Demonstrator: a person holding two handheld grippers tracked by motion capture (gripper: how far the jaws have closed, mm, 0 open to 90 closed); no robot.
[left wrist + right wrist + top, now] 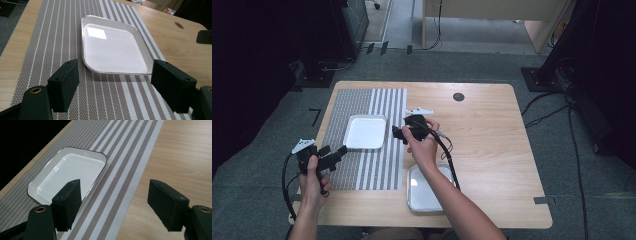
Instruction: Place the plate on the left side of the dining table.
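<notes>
The left gripper (333, 156) hovers with jaws spread wide and empty over the striped mat (384, 167) near the table's (492, 140) left edge, aimed at the white tray (365, 132) on the mat. The right gripper (400, 133) (jaws also wide, holding nothing) hangs just beside that tray's right rim, while a second white tray (424, 195) lies near the table's front edge.

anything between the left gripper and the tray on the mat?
Nothing visible. The left gripper is open and faces the tray across bare striped mat. The right gripper, also open, is over the mat's far side.
</notes>
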